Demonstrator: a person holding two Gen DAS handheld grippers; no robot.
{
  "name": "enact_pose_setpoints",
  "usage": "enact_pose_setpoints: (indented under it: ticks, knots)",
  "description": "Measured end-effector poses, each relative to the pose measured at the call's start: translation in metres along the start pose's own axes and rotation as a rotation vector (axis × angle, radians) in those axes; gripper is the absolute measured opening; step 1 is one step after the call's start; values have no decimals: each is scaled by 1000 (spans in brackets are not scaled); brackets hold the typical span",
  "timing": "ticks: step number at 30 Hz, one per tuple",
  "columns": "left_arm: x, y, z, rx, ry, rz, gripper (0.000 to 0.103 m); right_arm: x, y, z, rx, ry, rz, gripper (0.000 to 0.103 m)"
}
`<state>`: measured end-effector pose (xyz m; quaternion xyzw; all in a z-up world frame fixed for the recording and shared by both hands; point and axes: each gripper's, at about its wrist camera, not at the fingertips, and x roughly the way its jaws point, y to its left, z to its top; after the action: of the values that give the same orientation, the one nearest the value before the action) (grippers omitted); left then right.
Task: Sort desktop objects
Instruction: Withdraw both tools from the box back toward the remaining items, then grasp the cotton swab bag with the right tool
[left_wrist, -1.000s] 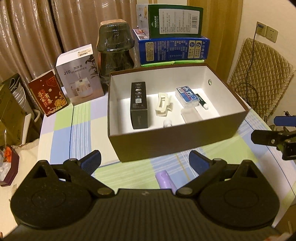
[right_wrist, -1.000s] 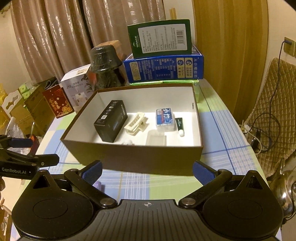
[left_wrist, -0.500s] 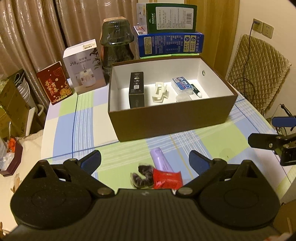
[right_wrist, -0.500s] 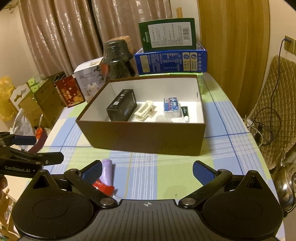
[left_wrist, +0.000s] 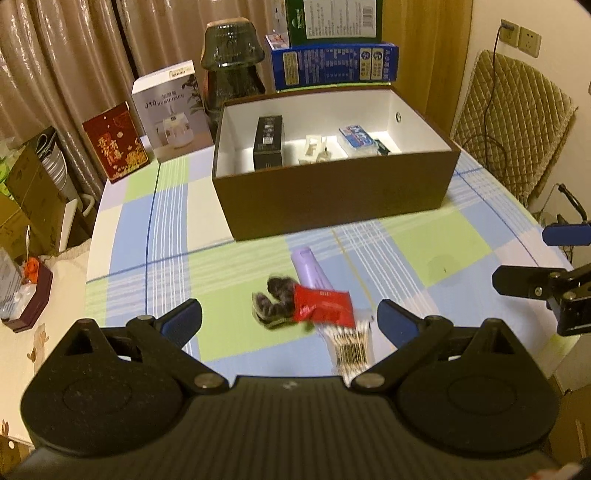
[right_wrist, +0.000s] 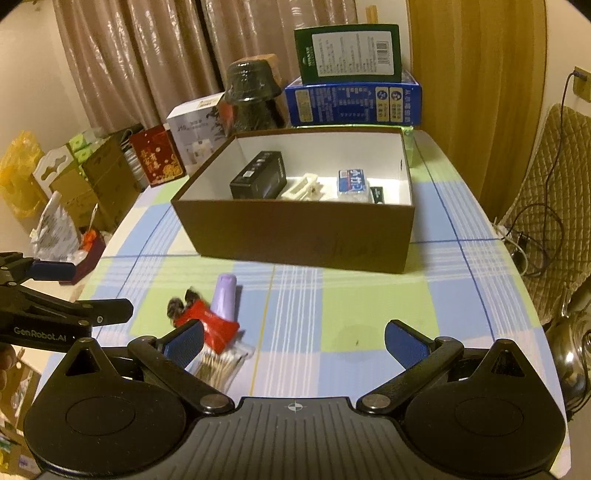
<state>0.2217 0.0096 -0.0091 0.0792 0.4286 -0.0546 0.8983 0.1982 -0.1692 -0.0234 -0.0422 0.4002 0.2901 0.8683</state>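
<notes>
A brown box (left_wrist: 332, 192) (right_wrist: 295, 232) with a white inside stands on the checked tablecloth and holds a black carton (left_wrist: 268, 142), a white clip (left_wrist: 314, 149) and a blue-labelled pack (left_wrist: 357, 137). In front of it lie a lilac tube (left_wrist: 309, 267) (right_wrist: 225, 295), a red packet (left_wrist: 322, 305) (right_wrist: 216, 326), a dark furry item (left_wrist: 271, 302) and a pack of cotton swabs (left_wrist: 351, 347) (right_wrist: 219, 363). My left gripper (left_wrist: 290, 319) hangs open just short of this pile. My right gripper (right_wrist: 293, 343) is open too, to the pile's right, holding nothing.
Behind the box stand a dark glass jar (left_wrist: 232, 70), a white carton (left_wrist: 171, 110), a red carton (left_wrist: 116, 142) and stacked blue and green boxes (right_wrist: 352, 99). A quilted chair (left_wrist: 513, 122) is at the right. Cardboard boxes and clutter sit off the table's left edge.
Both grippers have pulled back and up from the box, so the pile of small items in front of it has come into view. Both stay open.
</notes>
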Motion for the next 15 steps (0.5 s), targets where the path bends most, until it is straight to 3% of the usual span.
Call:
enact_pose_setpoints:
  ticks: [15]
  knots:
    - [3,-5,-36,-23,81,6,100,5,8,-32,-17,84,25,101]
